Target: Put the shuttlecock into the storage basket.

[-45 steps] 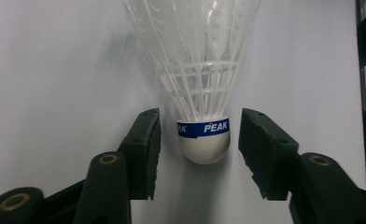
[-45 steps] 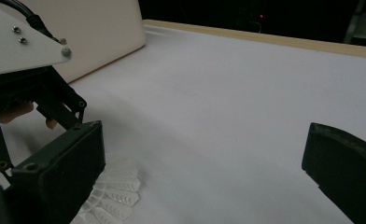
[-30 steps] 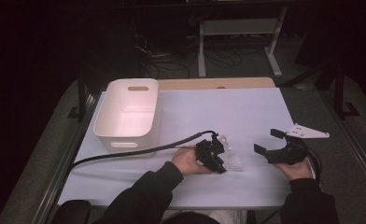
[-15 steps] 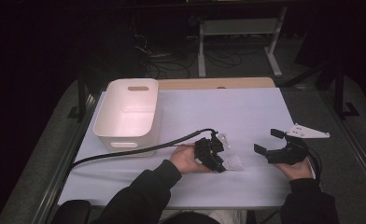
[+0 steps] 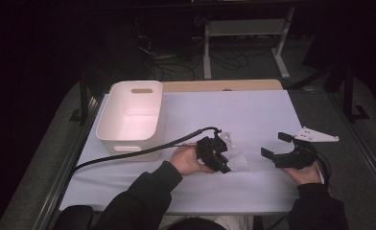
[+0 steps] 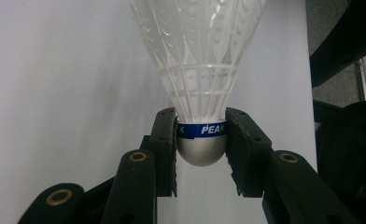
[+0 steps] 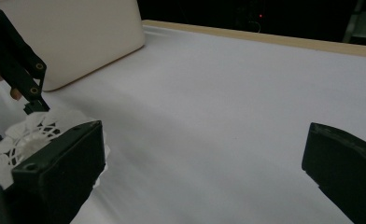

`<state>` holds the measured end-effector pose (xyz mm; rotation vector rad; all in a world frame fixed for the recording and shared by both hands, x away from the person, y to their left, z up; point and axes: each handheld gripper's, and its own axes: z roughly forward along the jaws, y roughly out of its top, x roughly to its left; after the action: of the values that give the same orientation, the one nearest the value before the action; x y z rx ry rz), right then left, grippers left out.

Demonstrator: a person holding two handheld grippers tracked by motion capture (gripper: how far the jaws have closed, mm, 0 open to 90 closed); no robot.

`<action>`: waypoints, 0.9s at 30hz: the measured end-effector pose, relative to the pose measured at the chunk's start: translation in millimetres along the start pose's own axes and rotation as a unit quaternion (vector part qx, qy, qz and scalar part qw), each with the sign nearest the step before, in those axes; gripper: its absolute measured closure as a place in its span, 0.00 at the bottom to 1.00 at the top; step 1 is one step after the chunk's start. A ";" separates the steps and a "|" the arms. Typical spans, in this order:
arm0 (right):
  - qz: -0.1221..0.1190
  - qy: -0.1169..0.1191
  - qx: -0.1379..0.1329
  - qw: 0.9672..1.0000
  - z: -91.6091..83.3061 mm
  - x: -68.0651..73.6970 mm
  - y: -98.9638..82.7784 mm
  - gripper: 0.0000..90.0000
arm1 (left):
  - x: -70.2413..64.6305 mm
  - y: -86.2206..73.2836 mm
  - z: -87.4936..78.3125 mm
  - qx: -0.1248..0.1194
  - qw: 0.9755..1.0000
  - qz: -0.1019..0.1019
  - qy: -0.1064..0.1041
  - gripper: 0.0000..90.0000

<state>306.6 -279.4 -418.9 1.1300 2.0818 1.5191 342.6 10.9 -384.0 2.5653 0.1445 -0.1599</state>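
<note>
A white feathered shuttlecock (image 6: 197, 56) with a silver cork and a blue band is clamped at its base between the two black jaws of my left gripper (image 6: 200, 135). In the high view the left gripper (image 5: 227, 165) is near the table's front middle, and the shuttlecock (image 5: 239, 163) points to the right from it. My right gripper (image 5: 272, 144) rests at the front right, its jaws wide apart with nothing between them. From the right gripper view (image 7: 204, 172) the shuttlecock's skirt (image 7: 27, 135) shows behind the left jaw.
A white plastic bin (image 5: 131, 115) stands at the left of the white table cover (image 5: 253, 110); it also shows in the right gripper view (image 7: 78, 37). A black cable (image 5: 143, 148) trails from the left gripper past the bin. A wooden edge (image 5: 224, 85) borders the far side.
My left gripper has risen a little with the shuttlecock still in its jaws. The right gripper has stayed where it was.
</note>
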 end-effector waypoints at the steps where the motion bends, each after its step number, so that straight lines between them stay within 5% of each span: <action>1: 0.000 0.000 0.000 1.000 0.1 0.0 0.0 0.00 | -0.3 0.2 -1.7 -0.001 1.000 0.001 0.000 0.73; 27: 0.003 -0.003 0.001 1.000 0.3 -0.4 -0.5 0.00 | -13.3 5.7 -56.4 -0.007 0.999 0.012 0.042 0.73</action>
<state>306.8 -279.6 -419.6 1.1428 2.0786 1.5143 335.1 35.8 -331.9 2.5601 0.1448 -0.0407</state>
